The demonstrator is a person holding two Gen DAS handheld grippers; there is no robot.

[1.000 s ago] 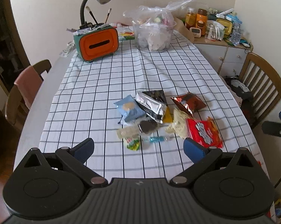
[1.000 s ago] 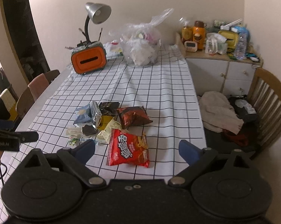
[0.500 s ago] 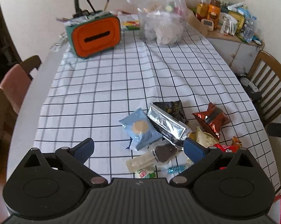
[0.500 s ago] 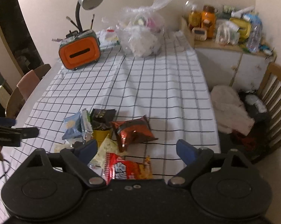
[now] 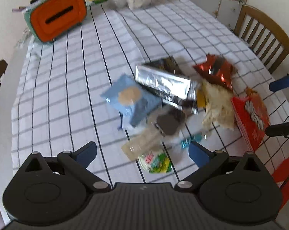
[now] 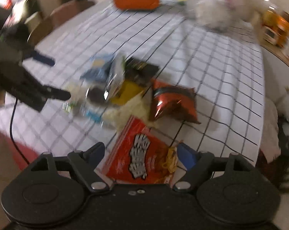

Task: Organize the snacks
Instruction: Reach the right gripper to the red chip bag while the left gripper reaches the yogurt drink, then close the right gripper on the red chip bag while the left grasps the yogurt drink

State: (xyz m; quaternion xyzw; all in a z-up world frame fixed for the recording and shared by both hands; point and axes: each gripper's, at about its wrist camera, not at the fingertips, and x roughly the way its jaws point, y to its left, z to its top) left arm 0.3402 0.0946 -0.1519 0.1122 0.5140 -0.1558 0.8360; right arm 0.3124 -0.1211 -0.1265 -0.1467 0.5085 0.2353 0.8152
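Your right gripper [image 6: 139, 153] is closing around the red bag [image 6: 138, 159]; the left gripper [image 5: 142, 151] gapes empty. Crowded packets may snag.

We cannot read the white lettering on the red crinkled snack bag [image 6: 138, 159], smeared by motion and cut by the gripper body; the clear plastic sack [image 6: 211, 13] of pale items is a blur; the yellow flat packet [image 5: 200, 99] lies mostly under the silver foil pouch [image 5: 163, 81]; the green-and-white small wrapper [image 5: 156, 163] shows no legible print.
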